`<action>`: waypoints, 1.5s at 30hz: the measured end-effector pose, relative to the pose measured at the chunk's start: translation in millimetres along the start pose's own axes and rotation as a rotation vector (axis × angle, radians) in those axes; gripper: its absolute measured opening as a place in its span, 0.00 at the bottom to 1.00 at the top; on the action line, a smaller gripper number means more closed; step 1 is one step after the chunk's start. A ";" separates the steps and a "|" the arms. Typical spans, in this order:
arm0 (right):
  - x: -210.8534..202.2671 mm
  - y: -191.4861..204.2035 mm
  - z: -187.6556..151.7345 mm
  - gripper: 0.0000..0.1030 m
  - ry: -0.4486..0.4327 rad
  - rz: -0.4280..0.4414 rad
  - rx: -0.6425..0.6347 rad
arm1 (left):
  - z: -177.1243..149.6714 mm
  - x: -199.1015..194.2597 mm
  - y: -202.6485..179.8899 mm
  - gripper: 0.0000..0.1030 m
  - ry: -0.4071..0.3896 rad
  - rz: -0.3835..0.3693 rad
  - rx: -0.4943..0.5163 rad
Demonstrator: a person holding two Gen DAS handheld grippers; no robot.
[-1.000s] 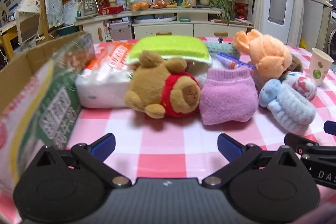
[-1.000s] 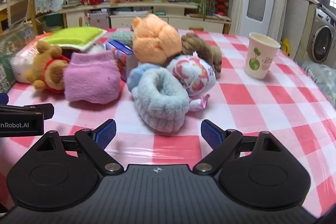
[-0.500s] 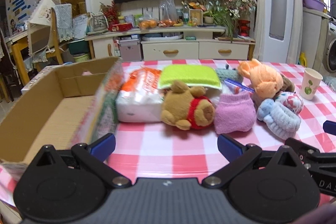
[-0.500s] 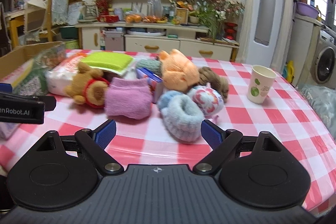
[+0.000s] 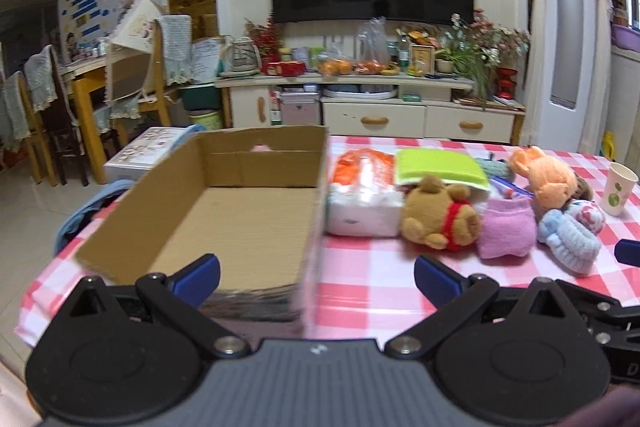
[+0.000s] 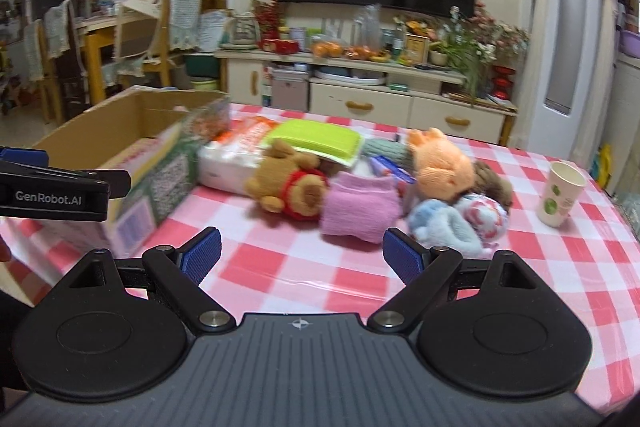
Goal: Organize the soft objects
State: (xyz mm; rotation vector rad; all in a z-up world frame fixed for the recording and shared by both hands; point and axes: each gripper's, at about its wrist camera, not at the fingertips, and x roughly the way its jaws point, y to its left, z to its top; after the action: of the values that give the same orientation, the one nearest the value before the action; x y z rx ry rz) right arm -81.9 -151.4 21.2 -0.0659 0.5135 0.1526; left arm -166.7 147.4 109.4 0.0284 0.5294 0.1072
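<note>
The left tongs (image 5: 316,277) are spread wide and nothing is held in them. The right tongs (image 6: 302,261) are spread wide too, with nothing between them. Both are held over the near edge of the desk (image 6: 320,267), which is covered with a red and white checked cloth. A cardboard box (image 5: 224,211) is seen at the left edge of the desk. Just beside it the soft toys are piled: a brown bear (image 5: 438,213), a pink sock (image 5: 506,233), a blue slipper (image 5: 568,239) and an orange plush (image 5: 546,177). A paper cup (image 6: 560,195) stands apart, near the right edge.
</note>
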 end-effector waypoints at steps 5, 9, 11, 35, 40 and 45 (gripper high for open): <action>-6.6 -1.0 -2.8 1.00 -0.011 0.058 -0.023 | -3.5 -7.8 20.1 0.99 -0.005 0.032 -0.016; -14.2 -0.3 -4.7 1.00 -0.014 0.093 -0.038 | -4.2 -12.4 29.9 0.99 -0.013 0.053 -0.031; -17.1 0.0 -4.9 1.00 -0.014 0.106 -0.042 | -4.3 -13.6 34.7 0.99 -0.018 0.056 -0.042; -16.0 -22.0 -6.0 1.00 -0.026 0.086 0.045 | -14.5 -4.7 9.1 0.99 0.016 -0.007 0.005; -16.5 -39.4 -10.6 1.00 -0.047 -0.005 0.054 | -16.4 1.0 -15.9 0.99 0.033 -0.056 0.067; -17.1 -68.5 -18.0 1.00 -0.045 -0.075 0.110 | -14.3 8.4 -40.0 0.99 0.045 -0.106 0.105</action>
State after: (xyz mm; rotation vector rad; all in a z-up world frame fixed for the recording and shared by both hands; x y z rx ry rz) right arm -94.2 -223.0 15.7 0.0258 0.4729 0.0522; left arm -162.9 108.6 90.7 0.1003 0.5804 -0.0232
